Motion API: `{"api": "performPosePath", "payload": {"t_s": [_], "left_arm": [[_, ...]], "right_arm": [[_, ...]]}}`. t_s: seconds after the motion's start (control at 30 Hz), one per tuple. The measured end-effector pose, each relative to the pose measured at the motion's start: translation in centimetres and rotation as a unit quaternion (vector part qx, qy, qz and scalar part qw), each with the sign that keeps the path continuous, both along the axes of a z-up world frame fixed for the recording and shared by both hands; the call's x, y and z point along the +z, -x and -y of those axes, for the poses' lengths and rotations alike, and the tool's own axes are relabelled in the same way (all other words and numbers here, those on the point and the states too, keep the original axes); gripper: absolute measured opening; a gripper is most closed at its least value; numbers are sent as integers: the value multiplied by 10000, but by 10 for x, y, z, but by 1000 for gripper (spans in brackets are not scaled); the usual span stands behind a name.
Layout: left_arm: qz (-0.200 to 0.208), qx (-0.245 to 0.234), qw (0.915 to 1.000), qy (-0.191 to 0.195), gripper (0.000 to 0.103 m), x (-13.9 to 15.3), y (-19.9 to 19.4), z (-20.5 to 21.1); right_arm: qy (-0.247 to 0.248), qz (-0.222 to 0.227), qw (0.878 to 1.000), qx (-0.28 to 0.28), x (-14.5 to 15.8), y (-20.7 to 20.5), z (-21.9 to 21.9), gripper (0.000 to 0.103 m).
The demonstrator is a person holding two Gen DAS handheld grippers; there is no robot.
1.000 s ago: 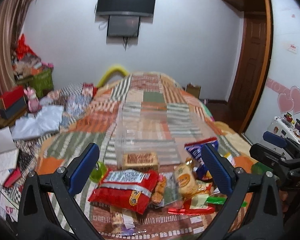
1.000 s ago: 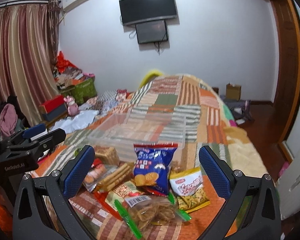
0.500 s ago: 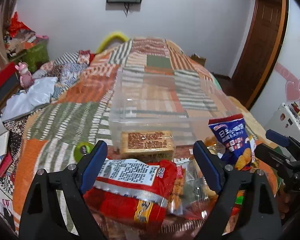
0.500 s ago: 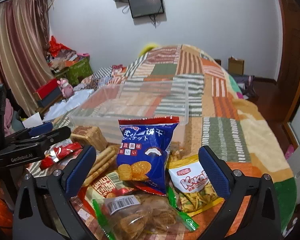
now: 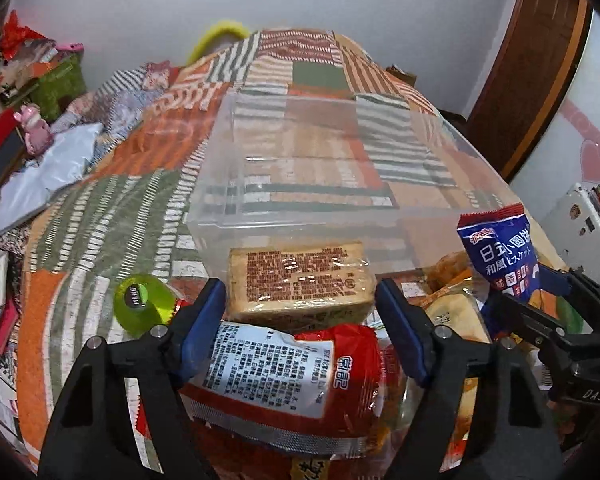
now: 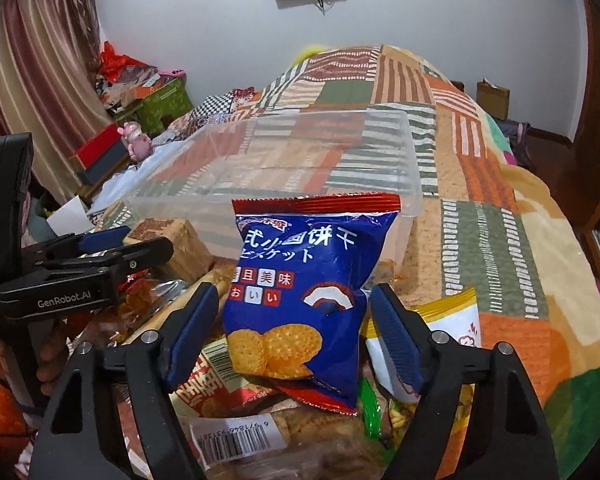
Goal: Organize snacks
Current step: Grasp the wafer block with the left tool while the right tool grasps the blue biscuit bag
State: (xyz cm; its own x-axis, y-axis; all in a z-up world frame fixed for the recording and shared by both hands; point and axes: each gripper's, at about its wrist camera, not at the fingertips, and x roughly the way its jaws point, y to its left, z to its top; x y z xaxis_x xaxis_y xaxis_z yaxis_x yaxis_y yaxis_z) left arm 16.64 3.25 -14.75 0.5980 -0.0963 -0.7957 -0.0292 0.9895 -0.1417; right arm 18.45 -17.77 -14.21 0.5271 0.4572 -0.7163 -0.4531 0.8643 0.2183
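A heap of snack packs lies on the patchwork bed in front of a clear plastic bin point(image 5: 300, 184), which also shows in the right wrist view point(image 6: 300, 168). My left gripper point(image 5: 300, 320) is open, its fingers on either side of a tan cracker pack point(image 5: 296, 280), just above a red pack point(image 5: 284, 376). My right gripper point(image 6: 296, 328) is open around a blue biscuit bag point(image 6: 300, 288), pads close to its sides. The blue bag point(image 5: 500, 252) and the tan pack point(image 6: 172, 240) each show in the other view.
A green tape roll point(image 5: 140, 304) lies left of the heap. A yellow snack bag point(image 6: 452, 328) and a clear bag with a barcode point(image 6: 236, 436) lie by the right gripper. Boxes and clutter stand along the left wall. A door is at the right.
Both grippers have moved forward and down to the heap. The left now straddles the tan pack, the right straddles the blue bag. Both jaw gaps look narrower.
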Motion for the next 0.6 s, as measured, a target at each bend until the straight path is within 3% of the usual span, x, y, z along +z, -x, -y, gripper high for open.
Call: {"api": "performPosePath", "payload": {"t_s": [0.33,0.6], "left_arm": [[-185,-111,9997,-106,77,-1,-8,4],[-169,-97,9989,-419,78,-4,-12,10]], "right_arm": [[-10,-35,10000,35,-2,0,1,71],[-30,-39,10000,48,-3,0,1,68]]}}
